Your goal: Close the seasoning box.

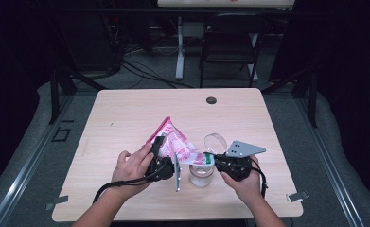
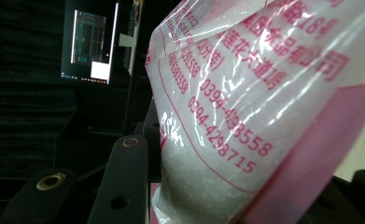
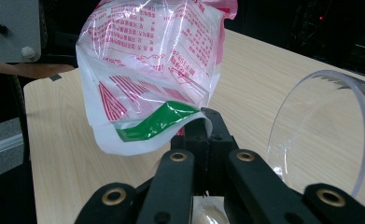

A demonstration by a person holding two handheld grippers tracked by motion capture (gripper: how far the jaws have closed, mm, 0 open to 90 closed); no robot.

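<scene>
Bag (image 1: 175,144) gripped between left tongs (image 1: 160,150) and right tongs (image 1: 214,160).

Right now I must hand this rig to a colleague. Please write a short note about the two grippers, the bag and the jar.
Left gripper: shut on the body of the pink and white bag, holding it tilted over the table.
Right gripper: shut on the bag's lower edge, by the green strip.
Clear jar: upright near the table's front edge, under the bag's low end, between the two hands. Its open hinged lid stands behind it.
Done: bag lifted and gripped at both ends.
Left: probably pouring the white grains into the jar; whether any have gone in cannot be told.
</scene>
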